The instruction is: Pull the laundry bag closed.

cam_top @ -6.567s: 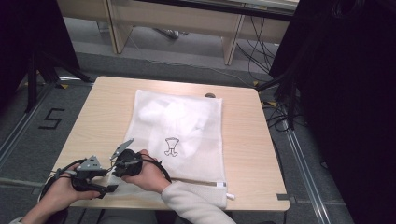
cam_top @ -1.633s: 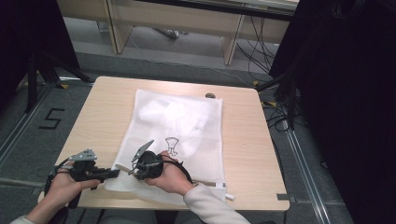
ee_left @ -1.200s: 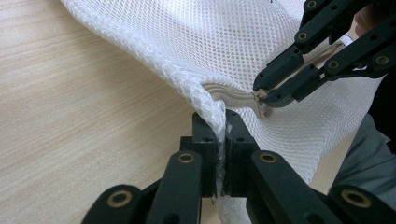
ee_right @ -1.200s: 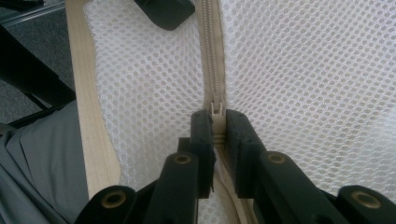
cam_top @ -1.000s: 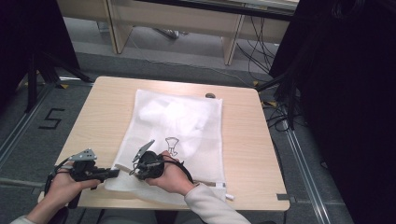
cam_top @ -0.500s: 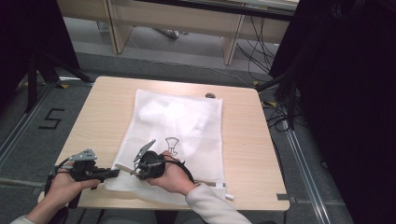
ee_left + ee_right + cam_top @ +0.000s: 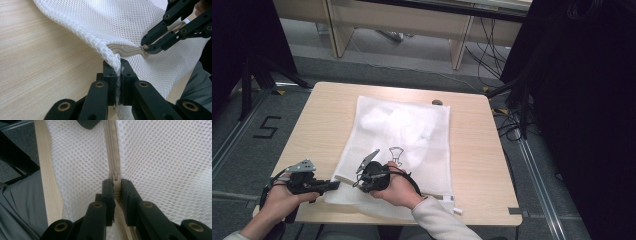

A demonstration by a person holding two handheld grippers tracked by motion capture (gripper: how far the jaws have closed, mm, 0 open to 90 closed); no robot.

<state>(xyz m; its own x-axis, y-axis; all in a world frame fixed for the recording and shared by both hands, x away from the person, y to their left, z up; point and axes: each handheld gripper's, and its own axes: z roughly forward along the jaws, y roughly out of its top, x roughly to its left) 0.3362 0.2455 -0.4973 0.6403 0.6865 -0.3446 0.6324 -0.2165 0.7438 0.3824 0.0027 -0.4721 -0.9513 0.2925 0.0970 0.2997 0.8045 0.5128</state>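
Note:
A white mesh laundry bag (image 7: 412,130) lies flat on the wooden table (image 7: 477,165) with white cloth inside it. Along its near edge runs a cream zipper (image 7: 111,145). My left gripper (image 7: 334,185) (image 7: 118,67) is shut on the bag's near left corner, mesh bunched between its pads. Just to its right, my right gripper (image 7: 358,184) (image 7: 115,185) is shut on the zipper pull (image 7: 115,178). In the left gripper view the right gripper (image 7: 147,47) pinches the zipper (image 7: 127,49) close beyond my own jaws.
A black hanger-shaped print (image 7: 397,155) marks the bag's middle. A small dark object (image 7: 437,102) sits at the table's far edge. Black stands and cables (image 7: 517,100) crowd the right side. Wooden desks (image 7: 402,20) stand behind.
Since the oldest frame my right gripper has shifted a little to the right along the bag's near edge. Over the last second nothing has moved.

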